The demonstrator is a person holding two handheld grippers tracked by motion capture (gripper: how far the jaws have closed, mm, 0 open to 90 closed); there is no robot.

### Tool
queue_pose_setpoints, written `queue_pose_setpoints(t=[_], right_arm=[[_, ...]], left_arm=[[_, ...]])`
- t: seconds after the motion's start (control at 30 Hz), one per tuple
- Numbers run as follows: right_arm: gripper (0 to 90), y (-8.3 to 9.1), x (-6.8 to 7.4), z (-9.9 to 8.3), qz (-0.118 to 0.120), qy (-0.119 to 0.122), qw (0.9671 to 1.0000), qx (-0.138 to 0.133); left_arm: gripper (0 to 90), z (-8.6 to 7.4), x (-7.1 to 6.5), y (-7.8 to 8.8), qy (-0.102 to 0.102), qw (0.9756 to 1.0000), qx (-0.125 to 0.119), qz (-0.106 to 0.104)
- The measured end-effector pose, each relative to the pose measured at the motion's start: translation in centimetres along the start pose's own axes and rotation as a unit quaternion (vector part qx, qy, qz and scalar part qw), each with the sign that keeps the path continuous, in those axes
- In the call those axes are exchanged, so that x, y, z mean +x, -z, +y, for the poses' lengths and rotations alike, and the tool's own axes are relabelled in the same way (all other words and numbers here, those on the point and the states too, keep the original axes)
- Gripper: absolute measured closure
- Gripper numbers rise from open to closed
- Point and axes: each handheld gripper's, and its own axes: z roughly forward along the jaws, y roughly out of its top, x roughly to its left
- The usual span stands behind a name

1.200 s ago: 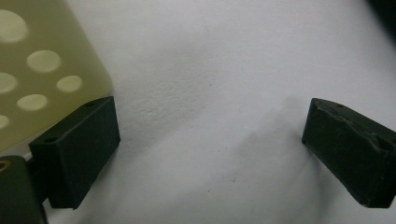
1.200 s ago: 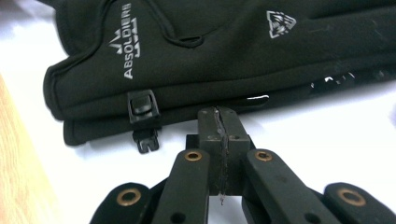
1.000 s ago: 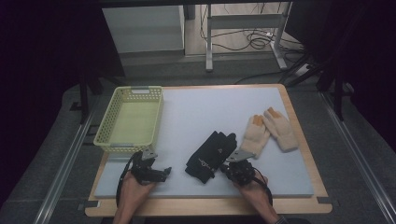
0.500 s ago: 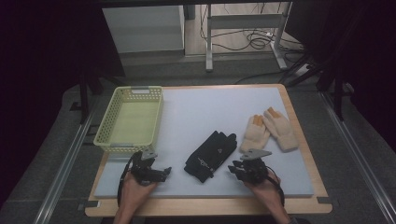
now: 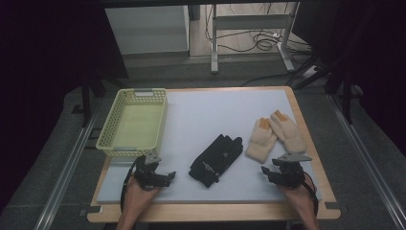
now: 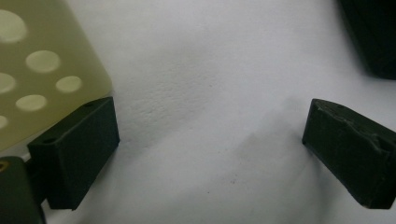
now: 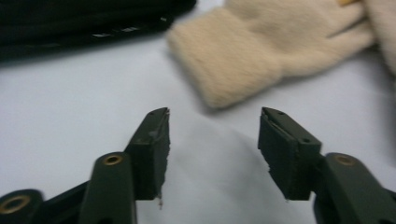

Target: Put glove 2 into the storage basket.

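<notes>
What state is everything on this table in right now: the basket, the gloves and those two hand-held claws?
Pale yellow perforated plastic basket: upright, nothing inside.
Black fabric gloves: stacked flat mid-table, untouched.
Cream knitted gloves with orange fingertips: flat, side by side, untouched.
Left gripper: open, holding nothing.
Right gripper: jaws just been opening, nothing between them, facing the nearer cream glove's cuff.

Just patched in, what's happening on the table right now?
A person holds a gripper in each hand at the near edge of the white mat. The right gripper, its jaws just opened with nothing between them, faces the cuff of the fuzzy cream knit gloves. The left gripper rests open beside the pale yellow perforated plastic basket. The black fabric gloves lie between the two grippers, untouched.
</notes>
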Motion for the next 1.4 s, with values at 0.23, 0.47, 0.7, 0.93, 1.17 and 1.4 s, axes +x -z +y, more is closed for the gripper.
queue_pose_setpoints(t=[0.23, 0.47, 0.7, 0.93, 1.17, 1.4], right_arm=[[31.2, -0.6, -0.2, -0.4, -0.002, 0.008, 0.9999, 0.006], [30.8, -0.7, -0.3, -0.5, -0.002, 0.008, 1.0, 0.004], [30.7, -0.7, -0.3, -0.5, -0.002, 0.008, 1.0, 0.003], [28.5, -0.7, -0.2, -0.5, -0.006, 0.006, 1.0, 0.004], [26.5, -0.7, -0.2, -0.5, -0.01, 0.003, 0.9999, 0.005], [26.4, -0.7, -0.2, -0.5, -0.01, 0.003, 0.9999, 0.005]], left_arm=[[4.7, 0.0, -0.1, 0.1, -0.005, 1.0, 0.0, 0.002], [6.3, 2.0, -1.5, 1.1, -0.027, 0.9988, -0.001, -0.04], [2.1, 5.9, -4.0, 0.6, -0.049, 0.9944, 0.0, -0.094], [0.0, 10.2, -7.4, -1.4, -0.091, 0.9888, 0.025, -0.115], [0.0, 12.4, -9.4, -4.2, -0.101, 0.9864, 0.051, -0.119], [0.0, 12.9, -10.7, -7.0, -0.122, 0.9843, 0.078, -0.101]])
